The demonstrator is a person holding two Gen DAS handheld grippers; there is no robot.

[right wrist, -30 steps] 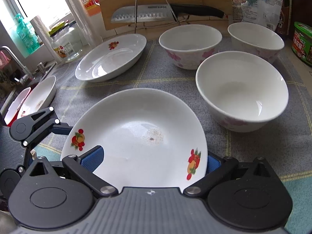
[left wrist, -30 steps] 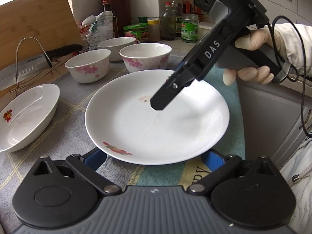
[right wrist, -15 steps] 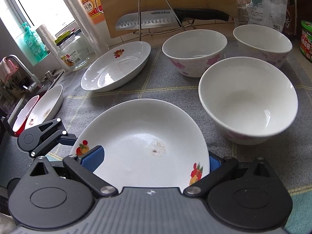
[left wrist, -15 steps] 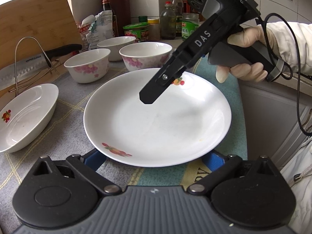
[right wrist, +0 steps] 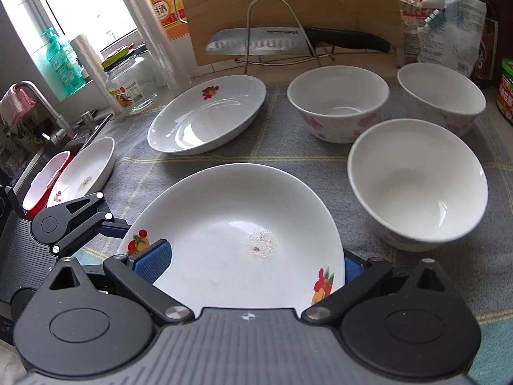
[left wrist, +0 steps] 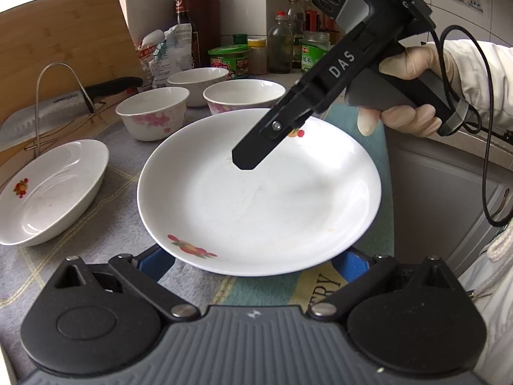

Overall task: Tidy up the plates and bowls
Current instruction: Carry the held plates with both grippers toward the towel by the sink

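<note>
Your right gripper (right wrist: pixel 247 261) has its blue pads either side of the near plate (right wrist: pixel 231 221), whose centre carries a brownish smear. Three floral bowls (right wrist: pixel 416 179) sit to the right (the left gripper (right wrist: pixel 77 218) shows at left edge).

wall: white shiny tiles (left wrist: pixel 465 6) behind the counter
window: bright daylight window (right wrist: pixel 80 6) on the left
sink: silver metal tap (right wrist: pixel 35 96) over a sink
board: big light wooden cutting board (right wrist: pixel 288 0) leaning upright
cloth: grey checked cloth (right wrist: pixel 282 150) covering the counter
back corner: glass bottles and jars (left wrist: pixel 282 48) in a row
</note>
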